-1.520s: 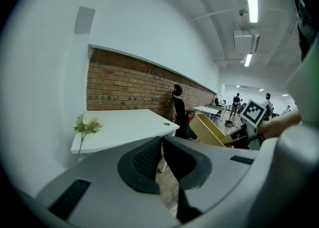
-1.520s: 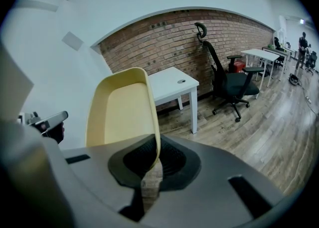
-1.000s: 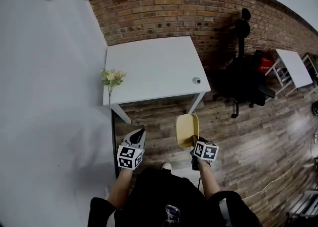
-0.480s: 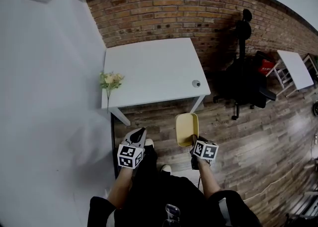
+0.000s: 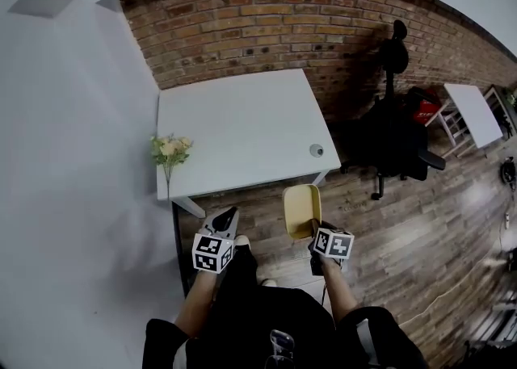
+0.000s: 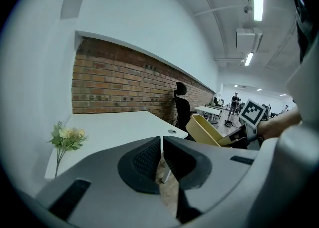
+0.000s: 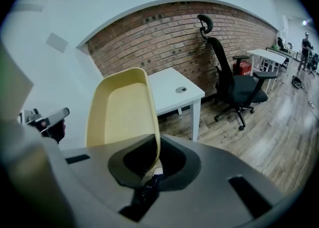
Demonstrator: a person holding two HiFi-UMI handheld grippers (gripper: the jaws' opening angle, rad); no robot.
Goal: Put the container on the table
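Note:
My right gripper (image 5: 313, 229) is shut on the near rim of a pale yellow container (image 5: 301, 210), an empty oblong tub (image 7: 122, 107) held tilted above the wooden floor, short of the white table (image 5: 234, 129). In the left gripper view the container (image 6: 207, 130) shows at the right, past the table's corner (image 6: 112, 124). My left gripper (image 5: 227, 218) hangs beside the table's front left leg, with its jaws together and nothing between them (image 6: 162, 154).
A small bunch of pale flowers (image 5: 167, 152) stands at the table's front left edge, and a round cable grommet (image 5: 316, 150) sits near its front right corner. A black office chair (image 5: 393, 129) stands to the right. A brick wall (image 5: 258, 28) runs behind the table.
The view has drawn closer to the table, which now appears larger and nearer. Both grippers keep their hold and posture; the container stays in the right gripper.

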